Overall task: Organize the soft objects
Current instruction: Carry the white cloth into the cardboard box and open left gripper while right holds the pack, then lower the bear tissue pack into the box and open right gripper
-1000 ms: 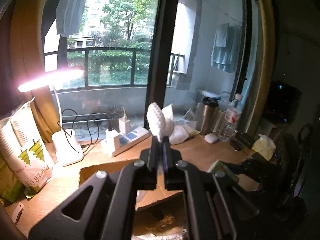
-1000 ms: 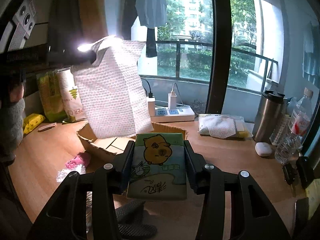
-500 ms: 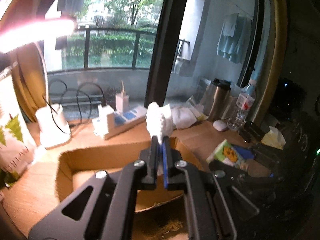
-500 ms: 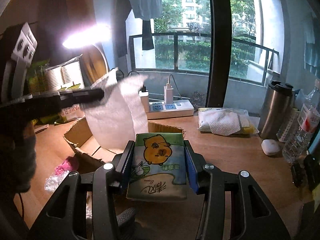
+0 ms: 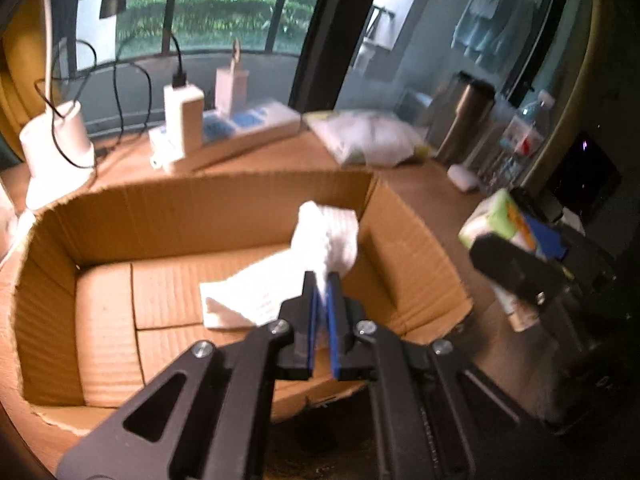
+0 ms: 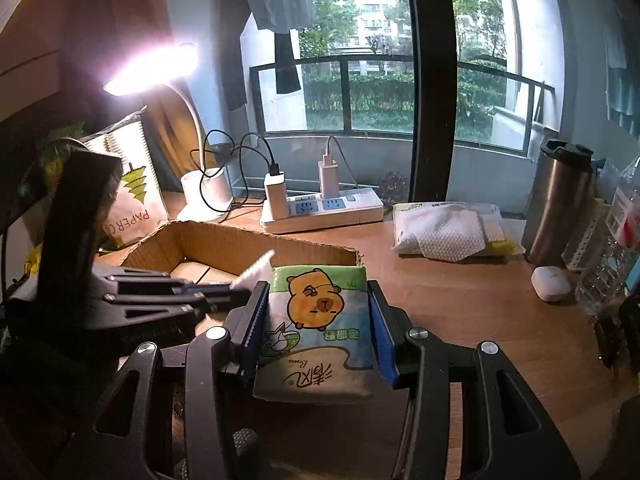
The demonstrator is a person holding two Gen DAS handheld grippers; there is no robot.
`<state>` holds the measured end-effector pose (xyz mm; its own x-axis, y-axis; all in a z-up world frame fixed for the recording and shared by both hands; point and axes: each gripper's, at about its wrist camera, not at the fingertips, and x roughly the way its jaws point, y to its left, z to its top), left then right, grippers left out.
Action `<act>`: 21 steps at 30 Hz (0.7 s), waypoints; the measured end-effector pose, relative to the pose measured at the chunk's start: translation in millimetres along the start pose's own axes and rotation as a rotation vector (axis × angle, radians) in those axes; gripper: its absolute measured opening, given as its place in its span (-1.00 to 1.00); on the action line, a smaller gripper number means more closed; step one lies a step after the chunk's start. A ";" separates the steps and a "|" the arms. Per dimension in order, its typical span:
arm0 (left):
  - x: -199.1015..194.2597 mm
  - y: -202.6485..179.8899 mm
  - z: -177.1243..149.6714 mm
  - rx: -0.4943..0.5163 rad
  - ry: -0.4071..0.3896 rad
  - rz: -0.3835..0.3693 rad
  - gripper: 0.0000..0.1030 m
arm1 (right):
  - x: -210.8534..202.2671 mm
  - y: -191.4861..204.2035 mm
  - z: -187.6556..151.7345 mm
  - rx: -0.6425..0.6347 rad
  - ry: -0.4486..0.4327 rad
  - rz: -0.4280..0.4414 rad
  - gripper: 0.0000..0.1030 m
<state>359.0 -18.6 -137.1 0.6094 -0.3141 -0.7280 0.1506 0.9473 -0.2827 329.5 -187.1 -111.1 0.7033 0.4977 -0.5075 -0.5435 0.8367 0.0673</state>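
Since the earlier frames the left gripper [image 5: 322, 280] has dropped from window height and tipped downward, so its tips now sit over the open cardboard box [image 5: 224, 216] instead of above the desk's far edge. Its jaws are pinched tight on a white textured wipe [image 5: 326, 236], whose bunched end sticks up past the tips while the rest trails onto the box floor just left of the jaws. The right gripper [image 6: 316, 312] points gently downward, its jaws set partway apart and clamped on a tissue pack [image 6: 320, 320] printed with a cartoon capybara, held beside the box's right wall. In the right wrist view the left gripper hides most of the wipe; in the left wrist view the tissue pack is blurred.
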 end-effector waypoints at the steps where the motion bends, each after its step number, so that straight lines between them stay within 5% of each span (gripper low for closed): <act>1: 4.4 0.9 -1.8 -0.015 0.019 -0.001 -0.88 | 2.0 -0.5 -0.1 0.002 0.003 0.003 -0.04; 8: 3.4 -4.4 -3.7 0.000 0.040 0.020 -0.55 | 14.0 0.6 1.1 0.013 0.012 0.018 -0.04; 13: -18.0 7.0 -2.2 -0.043 -0.012 0.026 0.22 | 24.9 -3.4 2.1 0.046 0.022 0.034 -0.04; 21: -41.9 29.4 -7.5 -0.079 -0.054 0.051 0.24 | 31.5 7.3 6.2 0.031 0.028 0.043 -0.04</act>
<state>332.1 21.9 -119.6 0.6563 -0.2596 -0.7084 0.0579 0.9535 -0.2958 350.5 -163.9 -121.3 0.6664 0.5270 -0.5274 -0.5581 0.8217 0.1158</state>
